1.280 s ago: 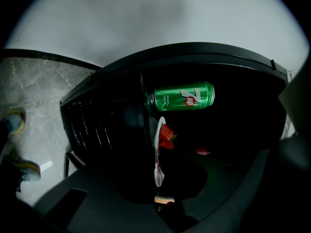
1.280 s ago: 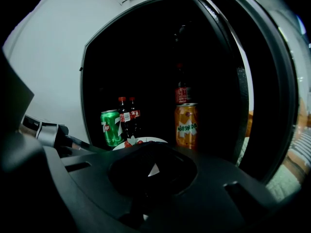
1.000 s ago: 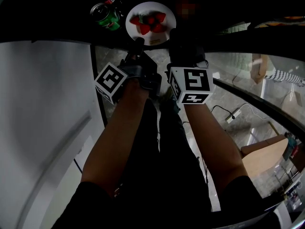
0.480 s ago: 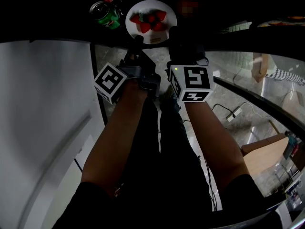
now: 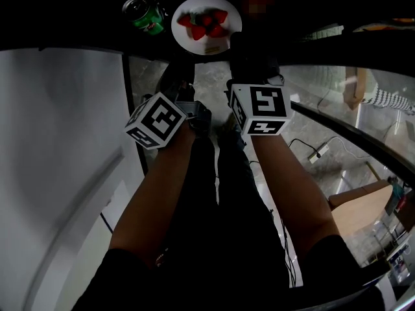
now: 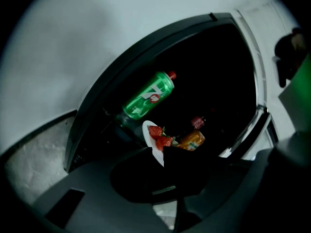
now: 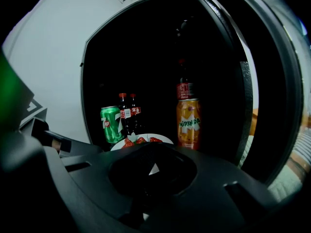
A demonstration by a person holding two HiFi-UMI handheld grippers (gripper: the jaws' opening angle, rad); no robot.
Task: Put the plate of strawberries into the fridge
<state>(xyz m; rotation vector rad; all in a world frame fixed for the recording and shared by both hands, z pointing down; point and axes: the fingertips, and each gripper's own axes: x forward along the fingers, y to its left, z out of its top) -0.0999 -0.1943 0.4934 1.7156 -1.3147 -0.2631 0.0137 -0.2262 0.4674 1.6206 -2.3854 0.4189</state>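
A white plate (image 5: 206, 26) with red strawberries (image 5: 204, 23) is in the dark fridge opening at the top of the head view. My right gripper (image 5: 236, 45) reaches to its near right rim and is shut on it; the plate's white edge (image 7: 152, 168) shows between the dark jaws. My left gripper (image 5: 176, 71) sits back from the plate, apart from it. Its jaws are too dark to tell whether they are open or shut. In the left gripper view the plate (image 6: 151, 141) appears edge-on beyond the jaws.
A green 7up can (image 5: 142, 15) stands left of the plate, and an orange Mirinda can (image 7: 188, 123) to its right. Cola bottles (image 7: 127, 113) stand behind. The white fridge door (image 5: 65, 148) hangs at my left. A cable and power strip (image 5: 318, 155) lie on the floor.
My left gripper has drawn back from the plate's rim toward me and rolled. The plate has moved slightly farther into the fridge with the right gripper.
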